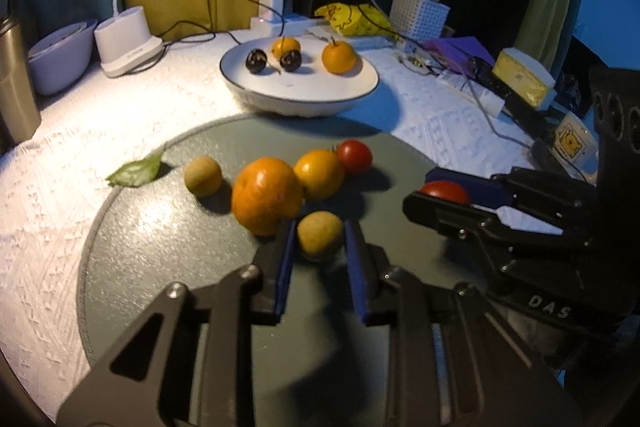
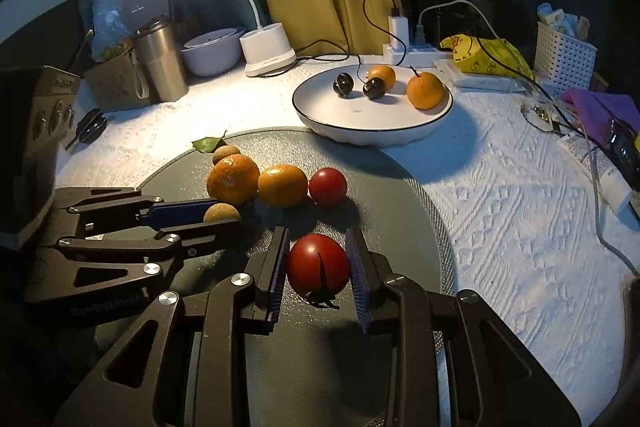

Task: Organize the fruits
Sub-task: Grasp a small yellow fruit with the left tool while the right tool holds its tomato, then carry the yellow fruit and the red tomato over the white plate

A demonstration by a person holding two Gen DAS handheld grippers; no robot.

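Left gripper (image 1: 320, 243): jaws part-open around a longan (image 1: 319, 235) on the mat; pads just beside its sides, contact cannot be told.
Right gripper (image 2: 319, 267): jaws part-open around a tomato (image 2: 318, 264) on the mat; pads at its flanks, firm hold cannot be told.
Mat (image 2: 404, 195): round, grey-green, on the desk (image 2: 520, 219); landmark for all entries below.
Large orange (image 1: 266, 195): mid-mat, just beyond the left gripper.
Small orange (image 1: 319, 174): mid-mat, touching the large orange.
Second tomato (image 1: 354, 156): mid-mat, beside the small orange.
Second longan (image 1: 203, 175): left part of mat, near the large orange.
Leaf (image 1: 136, 171): across the mat's left rim.
Plate (image 1: 304, 95): white, dark rim, just beyond the mat's far edge; holds two cherries (image 1: 256, 61) and two oranges (image 1: 339, 57).
Lamp (image 2: 267, 47): lit, beyond the mat, left of plate.
Basket (image 2: 564, 53): white, far right beyond the mat.
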